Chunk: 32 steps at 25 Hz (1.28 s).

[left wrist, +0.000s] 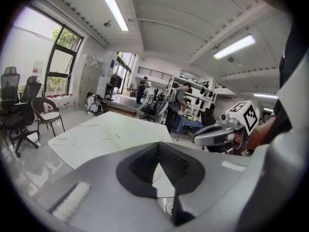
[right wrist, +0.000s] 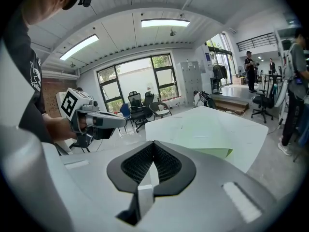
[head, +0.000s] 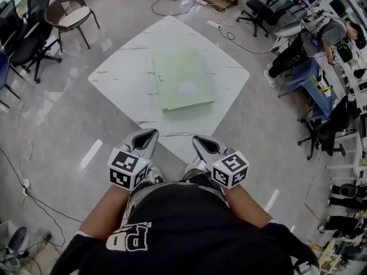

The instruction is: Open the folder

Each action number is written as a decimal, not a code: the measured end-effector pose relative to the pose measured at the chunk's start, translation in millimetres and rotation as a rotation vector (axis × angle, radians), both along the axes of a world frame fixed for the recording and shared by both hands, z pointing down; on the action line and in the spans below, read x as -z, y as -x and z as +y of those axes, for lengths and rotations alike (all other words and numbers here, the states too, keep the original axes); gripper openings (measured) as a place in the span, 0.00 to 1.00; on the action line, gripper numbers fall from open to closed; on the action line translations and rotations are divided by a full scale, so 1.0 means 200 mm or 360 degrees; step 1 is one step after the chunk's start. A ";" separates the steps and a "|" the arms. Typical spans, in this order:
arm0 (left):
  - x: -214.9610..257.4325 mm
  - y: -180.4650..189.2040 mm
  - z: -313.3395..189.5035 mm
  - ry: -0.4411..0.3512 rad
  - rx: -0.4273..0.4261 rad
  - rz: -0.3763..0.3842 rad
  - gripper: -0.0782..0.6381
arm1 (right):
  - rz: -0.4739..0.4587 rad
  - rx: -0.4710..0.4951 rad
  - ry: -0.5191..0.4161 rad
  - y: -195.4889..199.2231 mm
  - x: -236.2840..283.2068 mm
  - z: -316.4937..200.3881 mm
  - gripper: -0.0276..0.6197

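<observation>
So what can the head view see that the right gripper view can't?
Only the head view shows the right gripper from outside, cables on the floor and the whole top of the closed green folder. Only the right gripper view shows ceiling lights, big windows and that gripper's jaws shut together, empty. Both show the folder lying on the white table and the left gripper.

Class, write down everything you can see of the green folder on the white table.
The folder is pale green, rectangular and thin, perhaps card or plastic. It lies flat and closed near the middle of the white marble-look table, slightly askew. A faint whitish patch shows on its cover. Only the table touches it; the left gripper and right gripper hang short of it.
</observation>
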<state>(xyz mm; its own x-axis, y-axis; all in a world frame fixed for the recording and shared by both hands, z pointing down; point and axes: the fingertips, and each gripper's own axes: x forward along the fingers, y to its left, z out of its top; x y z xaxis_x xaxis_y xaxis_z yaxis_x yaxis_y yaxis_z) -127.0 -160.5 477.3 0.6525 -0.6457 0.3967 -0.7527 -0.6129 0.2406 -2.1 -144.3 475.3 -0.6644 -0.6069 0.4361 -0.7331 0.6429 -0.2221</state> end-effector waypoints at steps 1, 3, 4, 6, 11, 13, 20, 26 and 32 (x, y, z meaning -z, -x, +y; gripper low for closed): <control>-0.01 0.00 0.00 0.0004 0.0002 0.0001 0.18 | 0.0005 -0.0006 -0.0004 0.00 0.00 -0.01 0.04; -0.04 0.01 0.00 0.0015 0.0012 0.0002 0.18 | 0.0006 -0.0016 -0.0018 -0.01 -0.01 -0.02 0.04; -0.04 0.01 0.00 0.0014 0.0017 0.0001 0.18 | 0.0004 -0.0018 -0.0031 -0.01 0.00 -0.03 0.04; -0.05 0.01 -0.01 0.0002 0.0028 -0.0008 0.18 | 0.0000 -0.0011 -0.0057 -0.02 0.01 -0.05 0.04; -0.04 0.02 -0.06 -0.0017 0.0091 -0.0033 0.18 | -0.0013 0.0025 -0.0059 -0.02 0.00 -0.11 0.04; -0.03 0.01 -0.07 -0.0018 0.0112 -0.0044 0.18 | -0.0023 0.0044 -0.0058 -0.03 0.00 -0.13 0.04; -0.07 -0.03 -0.12 0.0012 0.0166 -0.0092 0.18 | -0.0047 0.0103 -0.0045 -0.07 -0.03 -0.22 0.04; -0.13 -0.05 -0.21 0.0050 0.0189 -0.0141 0.18 | -0.0045 0.0152 -0.0010 -0.08 -0.09 -0.28 0.04; -0.21 -0.09 -0.33 0.0074 0.0192 -0.0225 0.18 | -0.0037 0.0185 -0.0009 -0.12 -0.10 -0.37 0.04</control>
<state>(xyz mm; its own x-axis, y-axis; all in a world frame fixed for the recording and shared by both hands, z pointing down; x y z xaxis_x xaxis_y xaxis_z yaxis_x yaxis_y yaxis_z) -108.5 -226.5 519.1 0.5073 -0.6945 0.5102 -0.8482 -0.5071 0.1531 22.1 -218.4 495.4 -0.7406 -0.5274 0.4165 -0.6480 0.7246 -0.2346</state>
